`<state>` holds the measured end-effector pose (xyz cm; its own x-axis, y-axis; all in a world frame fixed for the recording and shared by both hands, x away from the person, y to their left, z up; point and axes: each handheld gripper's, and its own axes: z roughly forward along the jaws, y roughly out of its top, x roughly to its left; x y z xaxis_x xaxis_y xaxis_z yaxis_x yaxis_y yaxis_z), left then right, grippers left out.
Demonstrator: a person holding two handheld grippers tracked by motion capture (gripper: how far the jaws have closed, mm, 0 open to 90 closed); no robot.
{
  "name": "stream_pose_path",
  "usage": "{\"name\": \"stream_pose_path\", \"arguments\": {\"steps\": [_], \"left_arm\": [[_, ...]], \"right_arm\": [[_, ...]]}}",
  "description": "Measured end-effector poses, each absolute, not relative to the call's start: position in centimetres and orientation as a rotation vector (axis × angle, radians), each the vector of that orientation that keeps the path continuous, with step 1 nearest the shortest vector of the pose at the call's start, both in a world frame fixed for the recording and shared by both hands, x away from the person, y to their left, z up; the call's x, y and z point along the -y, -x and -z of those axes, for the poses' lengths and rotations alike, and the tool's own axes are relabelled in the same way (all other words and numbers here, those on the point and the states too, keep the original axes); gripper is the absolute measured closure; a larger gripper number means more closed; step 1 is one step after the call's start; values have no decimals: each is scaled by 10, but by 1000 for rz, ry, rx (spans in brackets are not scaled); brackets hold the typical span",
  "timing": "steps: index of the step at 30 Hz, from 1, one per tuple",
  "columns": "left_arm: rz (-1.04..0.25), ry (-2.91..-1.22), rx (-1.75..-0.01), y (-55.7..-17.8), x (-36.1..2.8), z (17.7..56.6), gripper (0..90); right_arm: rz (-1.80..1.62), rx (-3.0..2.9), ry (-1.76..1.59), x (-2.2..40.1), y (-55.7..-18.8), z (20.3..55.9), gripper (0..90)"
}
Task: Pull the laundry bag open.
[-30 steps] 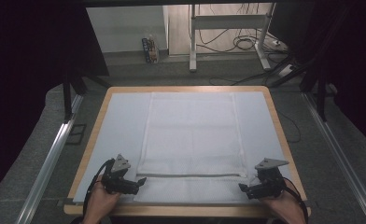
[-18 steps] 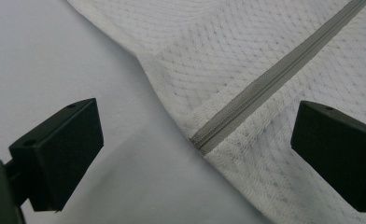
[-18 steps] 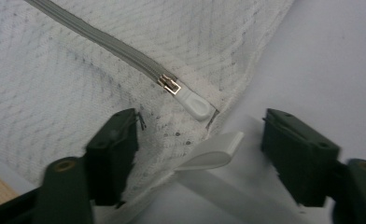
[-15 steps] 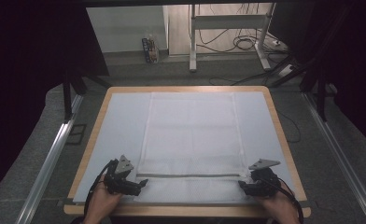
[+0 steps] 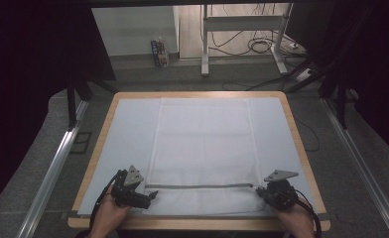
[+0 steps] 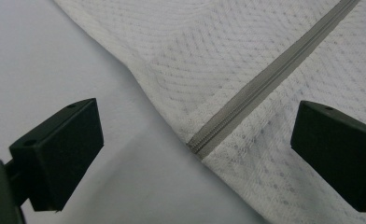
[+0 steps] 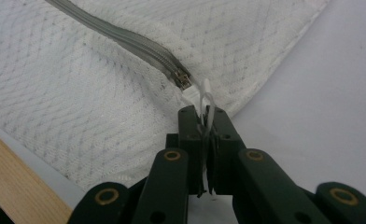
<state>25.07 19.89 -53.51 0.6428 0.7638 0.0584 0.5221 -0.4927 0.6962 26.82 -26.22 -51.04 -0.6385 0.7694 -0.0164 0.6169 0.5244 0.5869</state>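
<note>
Closing right tool [image 7: 204, 122], pinching zipper pull [image 7: 205, 103]

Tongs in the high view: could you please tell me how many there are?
2: the left tongs at the mesh bag's zipper end, the right tongs at its other end.

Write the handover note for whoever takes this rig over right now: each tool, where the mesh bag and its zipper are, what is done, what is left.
Right tool: jaws have just closed, now shut on the white zipper pull at the bag's right edge.
Left tool: open, jaws either side of the zipper's other end, not pressing on it.
White mesh bag: lies flat on the pale mat, grey zipper running across near the front edge.
Done: pull gripped.
Left: probably clamp the left end, then draw the pull along; the zipper looks closed.
</note>
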Motion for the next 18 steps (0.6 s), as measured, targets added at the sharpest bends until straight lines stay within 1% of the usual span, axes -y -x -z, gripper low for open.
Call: {"name": "stream_pose_path", "arguments": {"steps": [6,10,11,16,17,18], "left_arm": [[-478,-2208,-988,-251,-197,534,26],[-479,-2207,-990,-251,-197,535,26],[-480,-2208,-991,-251,-197,535,26],[-479,-2220,-986,-251,-197,535,27],[-480,-2222,-985,-251,-197,535,27],[-480,-2224,-985,-251,-197,535,27]], "right_arm": [[-804,-2490,-1108,263,-267,508,858],[-799,-2501,-1129,266,-268,508,822],[-799,-2501,-1140,267,-268,508,782],[-741,-2460,-1230,267,-269,510,372],[-757,-2468,-1245,266,-269,511,307],[-747,-2471,-1244,263,-268,511,279]]}}
